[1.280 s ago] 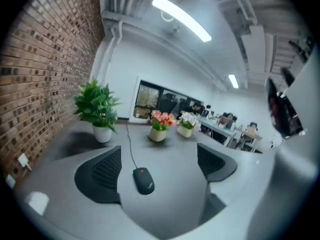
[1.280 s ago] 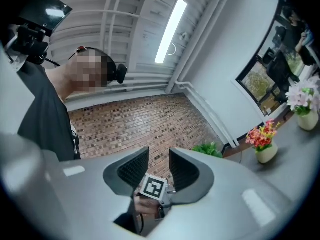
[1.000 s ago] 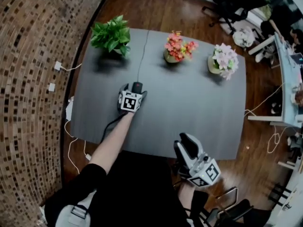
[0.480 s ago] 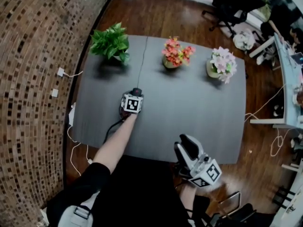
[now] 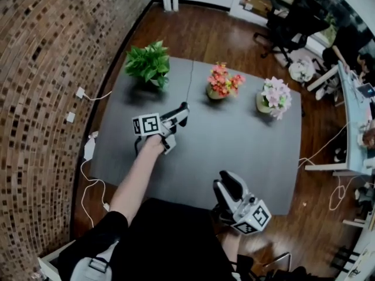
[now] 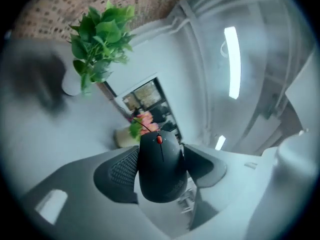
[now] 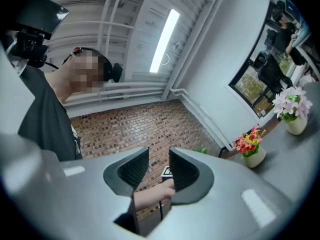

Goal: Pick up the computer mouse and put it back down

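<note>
Left gripper (image 6: 160, 154) jaws closing on black mouse (image 6: 159, 176); red wheel (image 6: 159, 140) only in left gripper view.

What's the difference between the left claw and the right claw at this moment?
The left claw has a black computer mouse between its jaws, which are closing on it. The right claw has its jaws apart with nothing between them. The left claw is out over the middle of the grey table, while the right claw is at the table's near edge, close to the person's body. Both are the same grey hand-held design.
</note>
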### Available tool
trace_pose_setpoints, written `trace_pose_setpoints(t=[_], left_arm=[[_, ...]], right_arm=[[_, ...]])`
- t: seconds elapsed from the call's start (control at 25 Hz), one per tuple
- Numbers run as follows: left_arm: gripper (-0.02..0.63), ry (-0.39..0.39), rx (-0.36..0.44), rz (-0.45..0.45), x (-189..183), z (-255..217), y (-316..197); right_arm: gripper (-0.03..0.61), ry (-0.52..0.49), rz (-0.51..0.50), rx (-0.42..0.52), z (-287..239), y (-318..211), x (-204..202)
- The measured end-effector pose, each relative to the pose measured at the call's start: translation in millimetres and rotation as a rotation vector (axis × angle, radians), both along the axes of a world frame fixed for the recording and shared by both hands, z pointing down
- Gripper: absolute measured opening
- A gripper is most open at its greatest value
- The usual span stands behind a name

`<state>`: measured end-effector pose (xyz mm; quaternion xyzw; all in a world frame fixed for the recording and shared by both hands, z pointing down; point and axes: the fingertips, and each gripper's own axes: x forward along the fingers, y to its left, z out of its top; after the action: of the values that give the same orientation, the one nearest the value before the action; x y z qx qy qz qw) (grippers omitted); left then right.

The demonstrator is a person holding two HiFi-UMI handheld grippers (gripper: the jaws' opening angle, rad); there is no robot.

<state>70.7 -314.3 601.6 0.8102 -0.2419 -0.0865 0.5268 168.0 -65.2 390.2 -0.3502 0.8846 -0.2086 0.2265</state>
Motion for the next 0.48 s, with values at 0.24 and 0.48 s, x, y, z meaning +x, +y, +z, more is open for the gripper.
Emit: trace_pose_setpoints(t=[0.24, 0.48], left_arm=[[0.282, 0.778, 0.046, 0.034, -26.0, -189.5, 28.0], [0.282, 1.043, 0.195, 0.118, -66.9, -306.7, 78.6]], right_arm=[[0.101, 0.022, -0.057, 0.037, -24.1, -6.2, -23.2], [0.101, 0.008, -0.086, 0.039, -20.8, -7.9, -41.1]])
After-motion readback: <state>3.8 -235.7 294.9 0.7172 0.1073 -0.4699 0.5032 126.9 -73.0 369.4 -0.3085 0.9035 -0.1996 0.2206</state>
